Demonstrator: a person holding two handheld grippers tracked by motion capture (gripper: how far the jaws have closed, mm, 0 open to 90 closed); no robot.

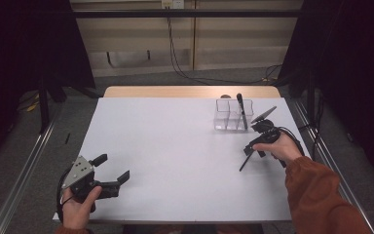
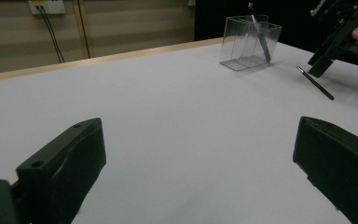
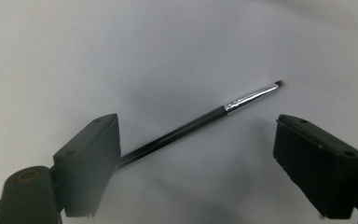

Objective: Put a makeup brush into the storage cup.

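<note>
A thin black makeup brush (image 1: 246, 161) (image 2: 314, 82) (image 3: 200, 122) with a silver ferrule lies flat on the white table (image 1: 175, 146), right of centre. My right gripper (image 1: 254, 147) (image 3: 196, 140) hovers just over it, pointing down with its jaws open. The brush runs across the gap between them and its handle end is hidden behind the left jaw; neither pad presses on it. My left gripper (image 1: 113, 167) (image 2: 191, 135) rests open near the front left edge with nothing between its jaws. From the left gripper view, the right gripper (image 2: 328, 51) hangs above the brush's far end.
A clear compartmented container (image 1: 233, 115) (image 2: 249, 42) stands at the back right of the table, with a dark brush (image 1: 242, 111) leaning upright in it. Metal rails run along both sides of the table, and cables hang on the far wall.
</note>
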